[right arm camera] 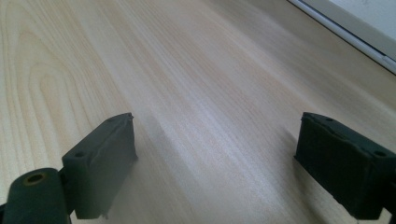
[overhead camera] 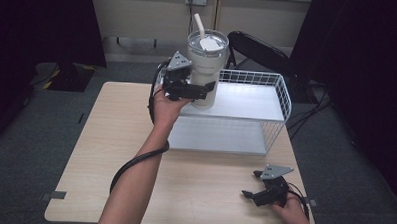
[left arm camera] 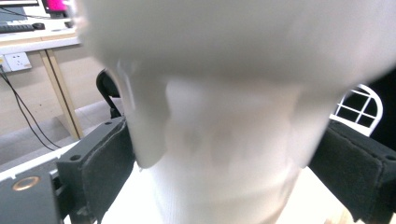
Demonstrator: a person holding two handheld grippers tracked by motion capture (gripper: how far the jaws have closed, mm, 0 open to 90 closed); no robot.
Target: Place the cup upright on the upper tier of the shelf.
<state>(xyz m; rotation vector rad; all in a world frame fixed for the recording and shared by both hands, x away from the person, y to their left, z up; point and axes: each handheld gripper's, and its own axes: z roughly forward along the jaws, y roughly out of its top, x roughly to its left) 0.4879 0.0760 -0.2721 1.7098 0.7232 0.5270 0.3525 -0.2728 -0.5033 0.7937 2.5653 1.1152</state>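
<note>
left claw [overhead camera: 203, 88] clamped, right claw [overhead camera: 249, 195] agape

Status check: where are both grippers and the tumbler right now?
Left gripper shut on tumbler, upright on rack top shelf. Right gripper open, idle over table. Nothing in the way.

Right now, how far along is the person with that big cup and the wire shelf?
Already done: the tumbler stands upright on the upper shelf of the white wire rack. In hand: the left gripper has its jaws around the tumbler's lower body, so whether it is being set down or picked up is unclear. The right gripper rests open on the table, holding nothing.
</note>
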